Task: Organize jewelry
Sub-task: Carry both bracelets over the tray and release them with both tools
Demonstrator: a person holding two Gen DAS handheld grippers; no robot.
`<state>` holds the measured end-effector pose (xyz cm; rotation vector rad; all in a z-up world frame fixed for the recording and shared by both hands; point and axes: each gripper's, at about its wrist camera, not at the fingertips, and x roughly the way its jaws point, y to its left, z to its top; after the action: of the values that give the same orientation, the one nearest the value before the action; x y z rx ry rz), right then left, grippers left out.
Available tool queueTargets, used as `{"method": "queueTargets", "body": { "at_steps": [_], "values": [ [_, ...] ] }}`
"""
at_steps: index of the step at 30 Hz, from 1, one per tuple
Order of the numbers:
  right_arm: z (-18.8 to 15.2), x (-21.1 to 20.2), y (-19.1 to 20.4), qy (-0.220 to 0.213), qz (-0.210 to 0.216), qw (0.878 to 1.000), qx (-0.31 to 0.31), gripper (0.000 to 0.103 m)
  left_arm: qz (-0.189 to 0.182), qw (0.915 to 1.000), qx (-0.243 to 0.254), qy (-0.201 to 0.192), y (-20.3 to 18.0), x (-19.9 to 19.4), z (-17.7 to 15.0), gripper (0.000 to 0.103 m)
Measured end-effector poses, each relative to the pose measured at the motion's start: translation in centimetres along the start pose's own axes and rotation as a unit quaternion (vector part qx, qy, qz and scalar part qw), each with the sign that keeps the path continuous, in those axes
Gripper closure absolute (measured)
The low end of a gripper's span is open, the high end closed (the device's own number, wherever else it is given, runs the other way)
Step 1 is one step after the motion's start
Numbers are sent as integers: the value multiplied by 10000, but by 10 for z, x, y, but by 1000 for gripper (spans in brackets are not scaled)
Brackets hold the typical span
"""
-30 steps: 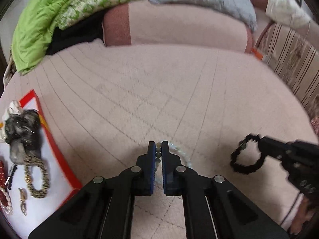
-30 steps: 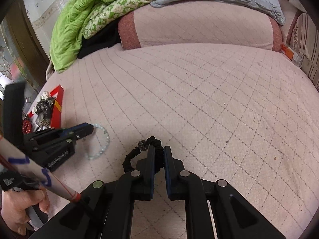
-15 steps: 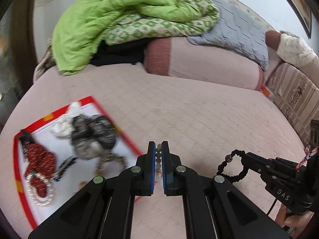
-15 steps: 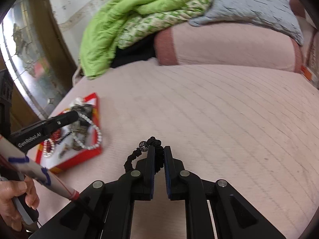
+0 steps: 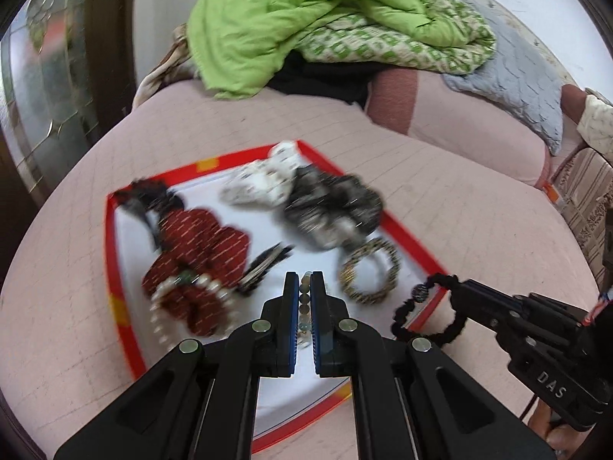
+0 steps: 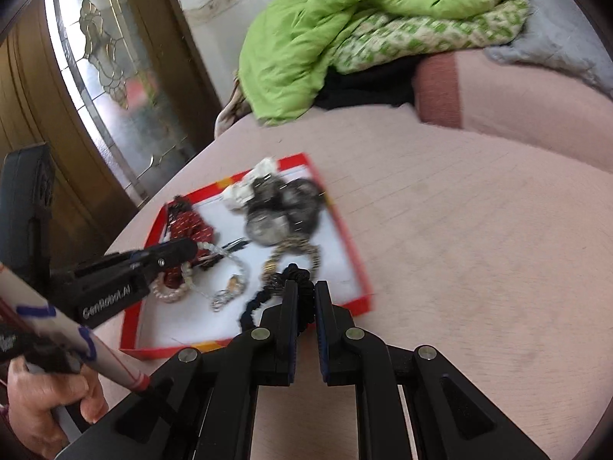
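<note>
pale bead bracelet (image 5: 304, 299) and black bracelet (image 6: 297, 281) held above red-rimmed tray (image 5: 406, 226).

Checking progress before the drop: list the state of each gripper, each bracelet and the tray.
left gripper: shut on the pale bead bracelet
right gripper: shut on the black bracelet
pale bead bracelet: held above the tray
black bracelet: held, dangling at the tray's edge
red-rimmed tray: open, holding jewelry

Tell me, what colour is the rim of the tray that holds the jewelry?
Red, with small yellow patches; the tray rim shows best in the left wrist view.
</note>
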<state>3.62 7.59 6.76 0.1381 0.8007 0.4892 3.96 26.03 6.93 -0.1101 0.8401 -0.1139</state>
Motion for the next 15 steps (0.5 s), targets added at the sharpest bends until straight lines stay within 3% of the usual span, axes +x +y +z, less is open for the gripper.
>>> {"method": "queueTargets", "body": {
  "at_steps": [8,15],
  "values": [
    [-6,41,34,339,-77,9990,-266,93,159,9993,-155,298,33,3,-19,98],
    [-12,60,36,576,-313,9973,-335,92,289,9981,-189,511,47,8,-31,98]
  ]
}}
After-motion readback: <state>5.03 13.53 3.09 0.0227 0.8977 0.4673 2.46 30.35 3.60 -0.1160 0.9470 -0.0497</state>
